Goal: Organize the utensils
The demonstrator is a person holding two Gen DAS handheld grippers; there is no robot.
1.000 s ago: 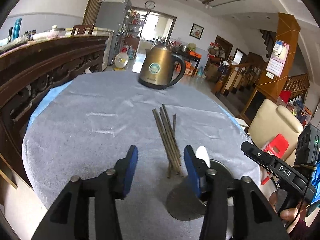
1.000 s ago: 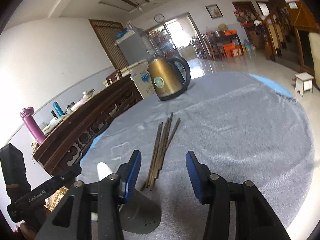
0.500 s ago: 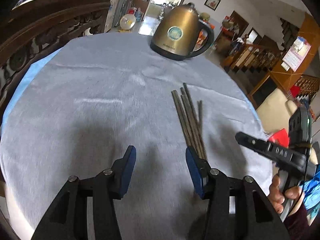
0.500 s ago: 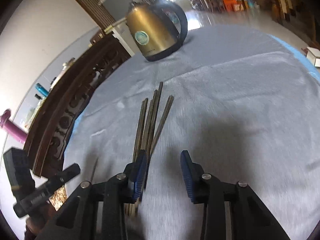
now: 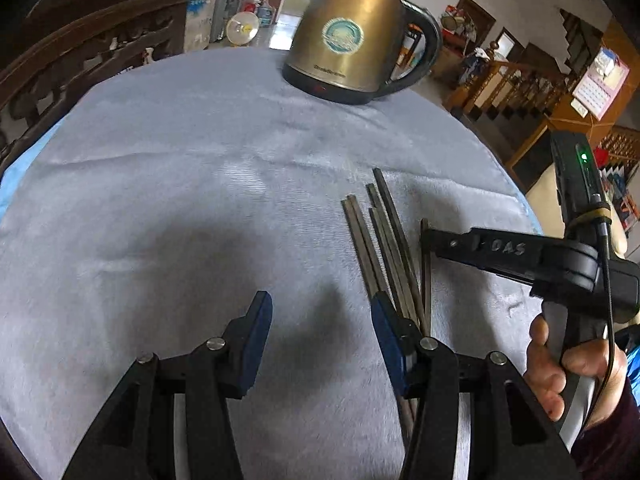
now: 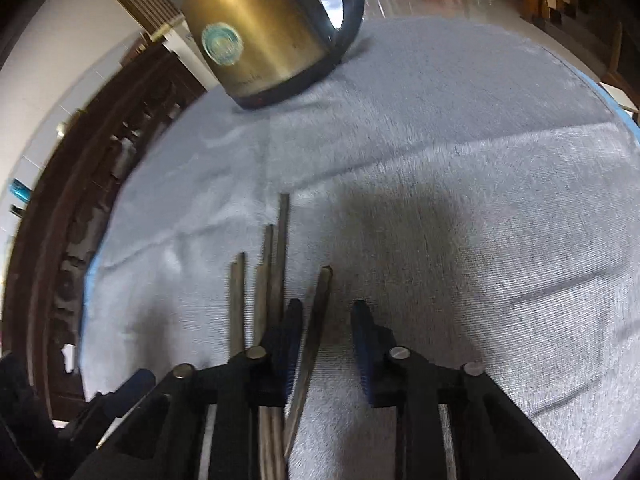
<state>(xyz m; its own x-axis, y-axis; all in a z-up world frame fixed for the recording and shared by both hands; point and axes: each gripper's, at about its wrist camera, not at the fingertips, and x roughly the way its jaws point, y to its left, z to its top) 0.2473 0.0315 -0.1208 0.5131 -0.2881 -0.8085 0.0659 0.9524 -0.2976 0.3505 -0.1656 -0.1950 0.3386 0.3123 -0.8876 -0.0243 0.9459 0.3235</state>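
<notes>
Dark slim chopsticks point(image 5: 386, 248) fanned loosely on grey cloth point(image 5: 180, 200).

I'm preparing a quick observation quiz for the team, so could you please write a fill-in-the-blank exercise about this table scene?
1. The gold metal electric kettle stands on a ____ fleece tablecloth.
2. The kettle's curved handle is ____ in colour.
3. One of the thin dark metal chopsticks lies between the closing jaws of the ____ hand-held gripper.
4. The left hand-held gripper has ____ between its blue pads.

Missing words: grey; black; right; nothing
</notes>
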